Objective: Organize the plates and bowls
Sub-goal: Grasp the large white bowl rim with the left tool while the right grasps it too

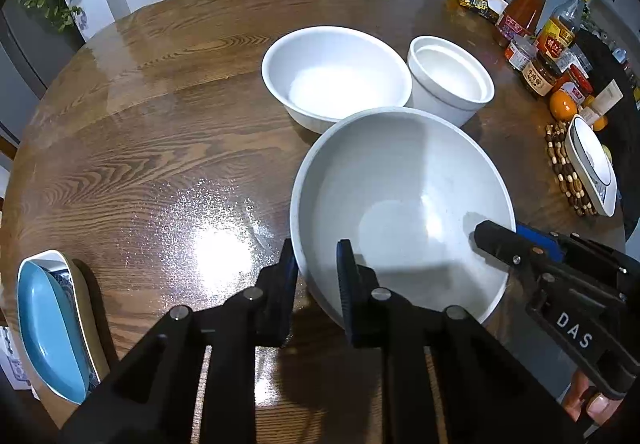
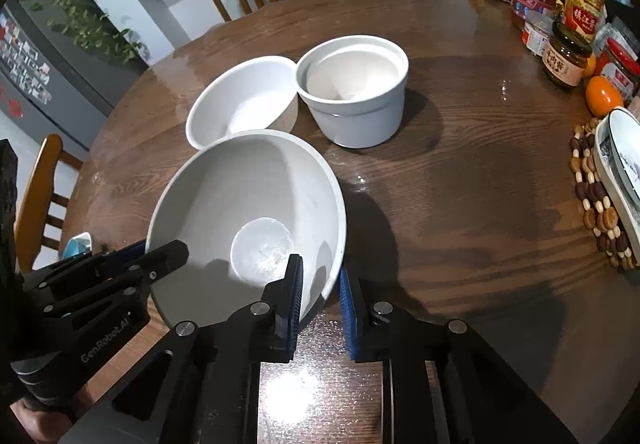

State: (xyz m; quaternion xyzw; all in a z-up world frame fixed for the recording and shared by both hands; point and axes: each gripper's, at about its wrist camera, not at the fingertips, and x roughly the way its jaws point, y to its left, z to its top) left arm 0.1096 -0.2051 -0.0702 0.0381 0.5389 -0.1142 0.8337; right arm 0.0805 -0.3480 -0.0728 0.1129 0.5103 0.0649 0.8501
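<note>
Nearest, the left gripper [image 1: 318, 268] pinches the left rim of the large grey bowl [image 1: 404, 203], one finger inside, one outside. The right gripper [image 2: 320, 280] clamps the opposite rim likewise. Beyond it, on the wooden table [image 1: 160, 123], stand a white bowl [image 1: 336, 77] and, just right, a white pot [image 1: 450, 79].

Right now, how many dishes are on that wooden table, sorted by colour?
White bowls: 3, the big one both tools grip, a wide one and a deep straight-sided one.
Blue dish: 1.
White patterned dish on the beaded mat: 1.
Total: 5
</note>
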